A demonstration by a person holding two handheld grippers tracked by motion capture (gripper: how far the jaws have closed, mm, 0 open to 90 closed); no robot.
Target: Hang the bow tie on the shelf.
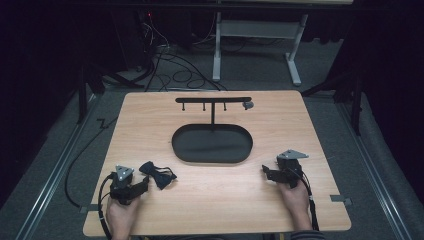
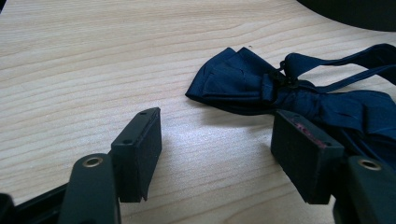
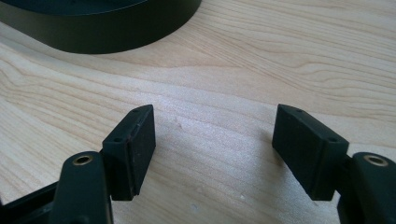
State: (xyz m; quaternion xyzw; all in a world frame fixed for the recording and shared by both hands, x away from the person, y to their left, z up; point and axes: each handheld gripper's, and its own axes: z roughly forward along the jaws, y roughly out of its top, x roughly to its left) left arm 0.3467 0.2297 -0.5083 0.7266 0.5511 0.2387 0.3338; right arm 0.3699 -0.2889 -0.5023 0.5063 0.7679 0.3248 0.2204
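Note:
A dark blue bow tie [image 1: 158, 174] lies on the wooden table [image 1: 300, 125] at the front left. My left gripper [image 1: 141, 184] rests just left of it, jaws wide open. In the left gripper view the bow tie [image 2: 261, 84] lies ahead and to the right of the gripper [image 2: 217, 154], with bare wood between the jaws. A black oval tray [image 1: 182, 150] sits mid-table, with a black T-shaped hanger stand [image 1: 213, 100] rising from its far edge. My right gripper [image 1: 266, 172] rests at the front right, open over bare wood, with the gap [image 3: 215, 154] clear.
The tray's rim [image 3: 107, 32] lies ahead and to the left of the right gripper. A small grey clip [image 1: 247, 105] hangs at the right end of the stand's bar. Cables and a white table frame [image 1: 217, 45] lie on the floor beyond the table.

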